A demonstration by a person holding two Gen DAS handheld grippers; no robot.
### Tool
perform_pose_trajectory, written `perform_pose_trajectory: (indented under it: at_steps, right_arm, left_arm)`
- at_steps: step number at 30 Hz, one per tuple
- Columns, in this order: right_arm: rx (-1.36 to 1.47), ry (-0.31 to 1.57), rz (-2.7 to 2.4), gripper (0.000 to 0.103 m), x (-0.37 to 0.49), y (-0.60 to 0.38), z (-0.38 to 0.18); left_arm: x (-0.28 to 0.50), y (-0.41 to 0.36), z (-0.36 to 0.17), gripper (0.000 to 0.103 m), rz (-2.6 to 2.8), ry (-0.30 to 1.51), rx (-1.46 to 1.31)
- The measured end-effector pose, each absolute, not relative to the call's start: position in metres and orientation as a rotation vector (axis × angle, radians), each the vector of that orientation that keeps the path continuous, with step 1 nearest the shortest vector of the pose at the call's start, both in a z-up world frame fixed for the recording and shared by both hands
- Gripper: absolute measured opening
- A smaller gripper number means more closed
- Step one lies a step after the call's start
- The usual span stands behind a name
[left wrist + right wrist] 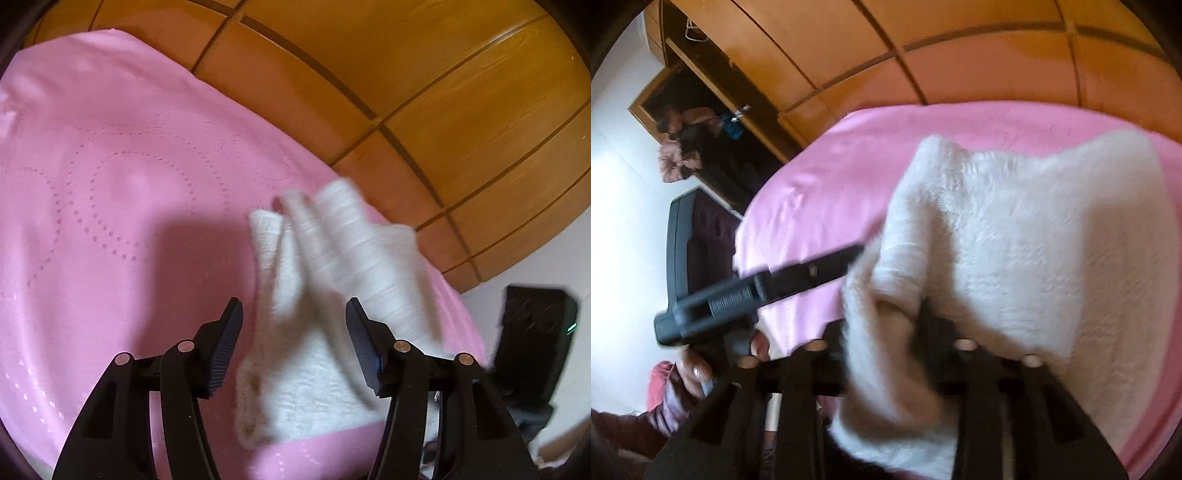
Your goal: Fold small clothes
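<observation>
Two grippers work over a pink bed. The left gripper (293, 347) stands about half open, its two black fingers (225, 347) apart with a fluffy white garment (314, 295) showing between them; the pads do not press on the cloth, which lies blurred on the pink bedcover (110, 184) just past the fingertips and runs up toward the far edge of the bed. In the right wrist view the right gripper (886, 350) is mostly buried under the same white garment (1015, 240), which drapes over its fingers and hides the tips, so I cannot tell how wide it stands or whether it grips the cloth. To the left in that view the left gripper (798, 280) reaches in from the side, its tip touching the edge of the white cloth, and a hand (698, 369) with a dark red sleeve (646, 421) holds it. The bedcover (820, 192) carries a stitched dotted pattern. Beyond the bed stands a wooden wardrobe (443, 92) with panelled doors, and a dark box-like thing (532, 332) sits on the floor by the bed's corner.
</observation>
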State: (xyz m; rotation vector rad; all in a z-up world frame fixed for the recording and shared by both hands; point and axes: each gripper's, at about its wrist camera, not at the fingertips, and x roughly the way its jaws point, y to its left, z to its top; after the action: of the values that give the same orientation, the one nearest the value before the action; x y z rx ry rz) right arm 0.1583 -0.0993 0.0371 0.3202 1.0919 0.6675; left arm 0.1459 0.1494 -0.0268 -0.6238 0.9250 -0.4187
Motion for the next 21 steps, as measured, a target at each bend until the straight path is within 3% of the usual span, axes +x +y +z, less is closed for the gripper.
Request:
perform_pose_trajectory:
  at_steps: [7, 9, 14, 16, 17, 21]
  right_arm:
    - [0.389, 1.001, 0.678, 0.049, 0.113, -0.156, 0.063]
    - [0.341, 0.975, 0.599, 0.049, 0.1, -0.177, 0.067]
    - [0.189, 0.993, 0.5, 0.049, 0.079, -0.184, 0.057]
    - [0.16, 1.003, 0.503, 0.049, 0.078, -0.171, 0.05]
    - [0.15, 1.003, 0.508, 0.049, 0.079, -0.163, 0.048]
    - [0.12, 1.044, 0.538, 0.05, 0.094, -0.119, 0.03]
  left_arm:
    - [0.155, 0.135, -0.012, 0.057, -0.555, 0.949, -0.712]
    - [0.167, 0.124, -0.012, 0.061, -0.588, 0.976, -0.728]
    - [0.175, 0.095, -0.015, 0.062, -0.547, 1.021, -0.649]
    - [0.183, 0.081, -0.014, 0.042, -0.521, 1.023, -0.593]
    - [0.186, 0.074, -0.011, 0.022, -0.498, 1.026, -0.538]
    - [0.192, 0.063, 0.004, 0.016, -0.386, 0.975, -0.363]
